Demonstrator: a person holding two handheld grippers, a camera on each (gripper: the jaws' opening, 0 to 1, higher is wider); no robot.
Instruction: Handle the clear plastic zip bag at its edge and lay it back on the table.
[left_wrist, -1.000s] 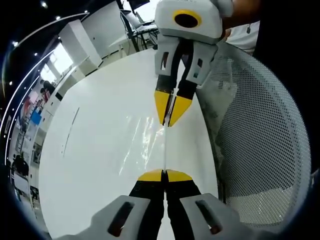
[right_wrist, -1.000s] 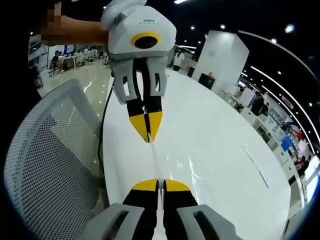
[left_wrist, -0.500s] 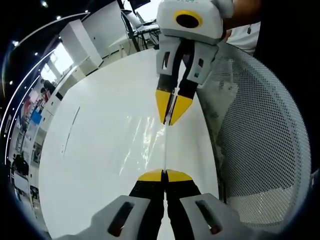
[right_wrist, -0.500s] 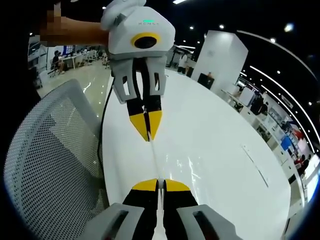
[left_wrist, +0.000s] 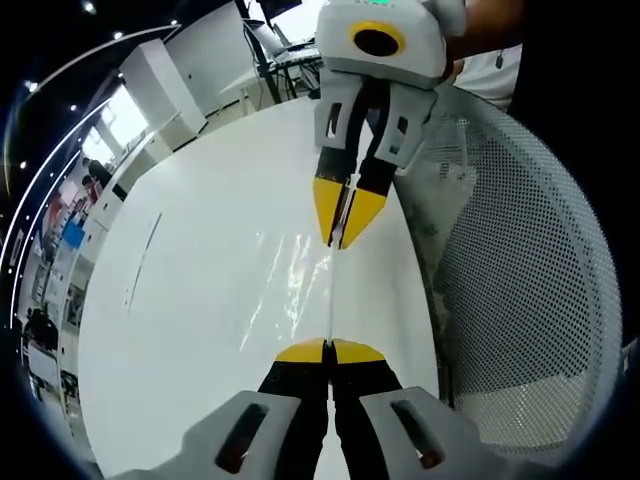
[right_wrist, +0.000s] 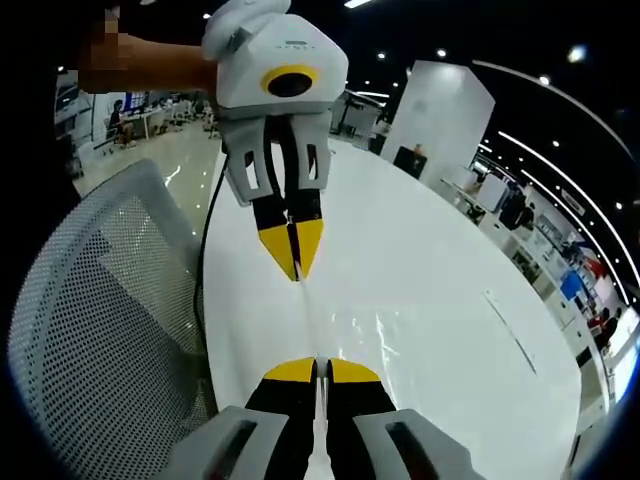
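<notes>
The clear plastic zip bag (left_wrist: 290, 280) is stretched by its top edge between my two grippers, just above the white table (left_wrist: 180, 300). In the left gripper view my left gripper (left_wrist: 328, 350) is shut on the near end of that edge. My right gripper (left_wrist: 340, 240) is shut on the far end. In the right gripper view my right gripper (right_wrist: 315, 368) pinches the near end of the bag (right_wrist: 365, 330), and my left gripper (right_wrist: 295, 272) pinches the far end. The film is nearly invisible apart from glints. A person's hand holds each gripper.
A white mesh chair back (left_wrist: 520, 280) stands close along the table's edge, seen also as the mesh chair (right_wrist: 90, 320) in the right gripper view. The white table (right_wrist: 440, 290) stretches wide on the bag's other side. A thin dark line (left_wrist: 140, 262) marks its top.
Almost nothing differs. Both grippers stay shut on the bag's edge, and the opposite gripper sits a touch higher in each view.
</notes>
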